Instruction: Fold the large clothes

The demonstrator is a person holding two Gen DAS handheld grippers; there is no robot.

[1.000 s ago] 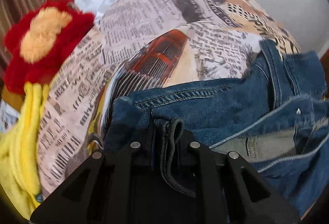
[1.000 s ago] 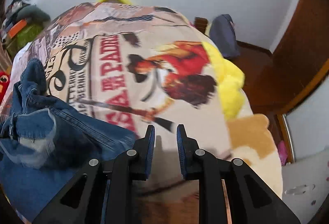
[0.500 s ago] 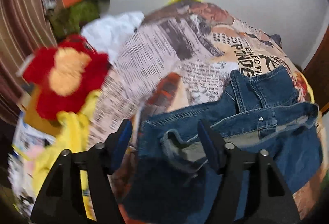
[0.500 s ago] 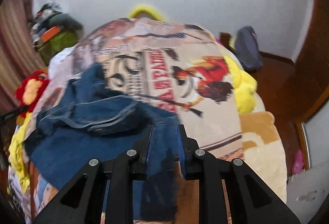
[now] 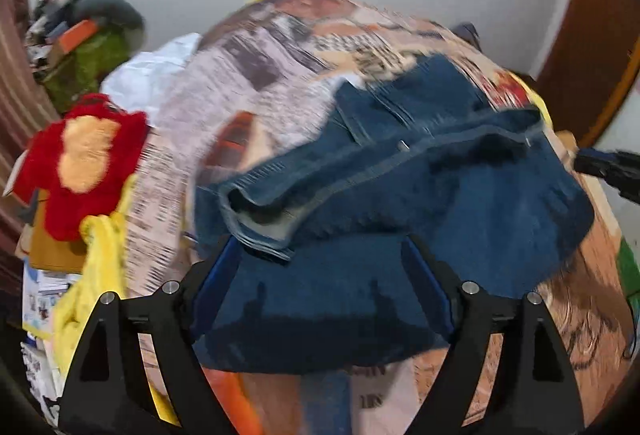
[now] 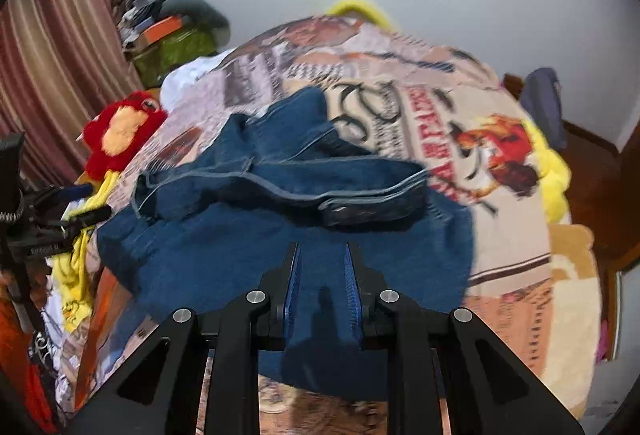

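Denim jeans [image 5: 460, 195] lie bunched on the bed's printed blanket [image 5: 256, 83], waistband rumpled across the middle of the heap and one leg end reaching toward the headboard side of the blanket. Left claw [image 5: 320, 275]: jaws are opening and already stand wide apart; in the left wrist view the denim shows between the two fingers but neither blue pad presses on it, so nothing is held. Right claw [image 6: 322, 279]: jaws are nearly closed with a narrow gap; in the right wrist view the jeans [image 6: 280, 235] show through that gap and beyond the fingertips, and motion blur prevents confirming whether the pads pinch any cloth. The blanket [image 6: 420, 107] carries newspaper-style print and a red figure on the side of the jeans away from the curtain. A red plush toy [image 5: 84, 155] sits at the blanket's curtain-side edge, well apart from the jeans, with yellow cloth [image 5: 100, 267] hanging just below it. White fabric [image 5: 152, 75] lies beyond the toy, at the blanket's far corner. A striped curtain [image 6: 52, 67] hangs behind the toy. The left claw's black fingertips [image 6: 80, 215] appear beside the yellow cloth in the right wrist view.
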